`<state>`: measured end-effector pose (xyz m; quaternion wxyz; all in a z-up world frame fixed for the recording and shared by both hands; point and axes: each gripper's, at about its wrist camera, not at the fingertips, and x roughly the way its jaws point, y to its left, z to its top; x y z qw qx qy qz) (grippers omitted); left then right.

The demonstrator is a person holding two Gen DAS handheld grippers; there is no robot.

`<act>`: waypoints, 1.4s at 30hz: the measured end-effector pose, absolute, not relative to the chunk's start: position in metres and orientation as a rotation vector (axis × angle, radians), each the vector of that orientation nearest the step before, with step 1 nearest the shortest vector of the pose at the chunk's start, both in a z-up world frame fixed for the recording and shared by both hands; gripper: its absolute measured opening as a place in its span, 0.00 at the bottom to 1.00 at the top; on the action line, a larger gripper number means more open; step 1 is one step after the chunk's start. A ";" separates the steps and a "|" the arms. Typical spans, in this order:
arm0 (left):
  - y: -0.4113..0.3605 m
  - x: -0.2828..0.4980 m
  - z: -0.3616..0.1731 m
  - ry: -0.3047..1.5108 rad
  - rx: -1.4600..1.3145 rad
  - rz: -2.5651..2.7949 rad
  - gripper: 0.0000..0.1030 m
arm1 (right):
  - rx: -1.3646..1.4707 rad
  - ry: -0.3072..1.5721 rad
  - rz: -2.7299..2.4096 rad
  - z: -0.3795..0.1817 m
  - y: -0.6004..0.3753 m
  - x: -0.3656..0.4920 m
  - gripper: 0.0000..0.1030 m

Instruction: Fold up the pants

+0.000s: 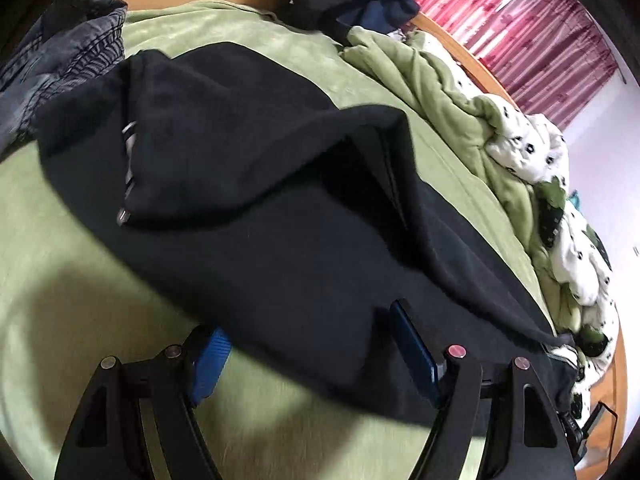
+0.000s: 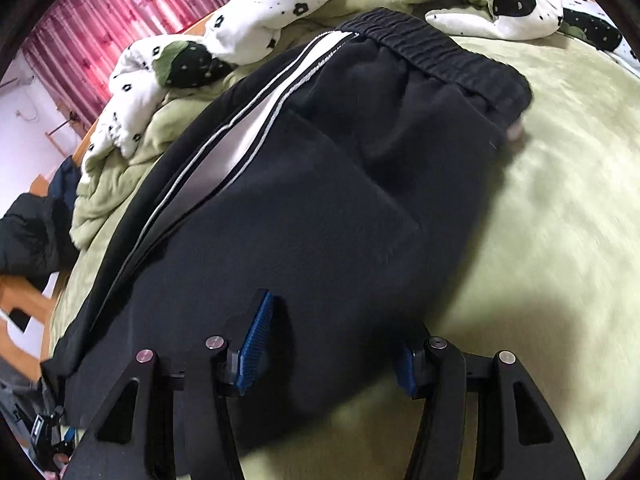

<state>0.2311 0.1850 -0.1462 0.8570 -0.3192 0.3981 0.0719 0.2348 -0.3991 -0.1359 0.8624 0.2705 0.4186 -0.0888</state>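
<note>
Here, on the green blanket point(image 1: 80, 280) that covers the bed, the black pants point(image 1: 248, 248) lie spread out, and both grippers are down at their near edge.

The left gripper point(image 1: 316, 344) has the pants' edge running between its blue pads point(image 1: 412, 344). The cloth drapes across the gap, one pad showing on top of the fabric and the other point(image 1: 210, 364) half tucked beneath it. The jaws stand apart, and whether the pads really press the cloth I cannot tell.

The right gripper point(image 2: 332, 344) is set at the pants point(image 2: 320, 208) in the same way. One blue pad point(image 2: 256, 344) rests against the dark fabric, the other point(image 2: 406, 372) sits right at the hem where cloth meets blanket point(image 2: 560, 220). Its jaws are also parted around the edge, and again a firm pinch cannot be made out.

The pants are dark, soft and a little rumpled. From the right side one sees the gathered elastic waistband point(image 2: 436, 48) at the far end and a broad white stripe point(image 2: 256, 120) with thinner lines beside it running down the outer seam. From the left side the leg end is folded back over itself, making a thick flap with a bit of stripe point(image 1: 129, 152) peeping out.

A white quilt with black flowers point(image 2: 248, 12) lies bunched beyond the pants, and pink curtains point(image 1: 532, 20) hang behind the bed.
</note>
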 end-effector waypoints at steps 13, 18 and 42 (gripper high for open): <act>0.163 0.223 -0.095 0.807 -0.516 0.231 0.11 | 0.570 0.758 -0.226 -0.104 -0.419 0.247 0.10; 0.127 0.176 -0.061 0.827 -0.392 0.131 0.11 | 0.517 0.727 -0.230 -0.061 -0.428 0.206 0.10; 0.116 0.025 -0.089 1.014 -0.274 0.057 0.65 | 0.522 0.808 -0.244 -0.091 -0.523 -0.060 0.52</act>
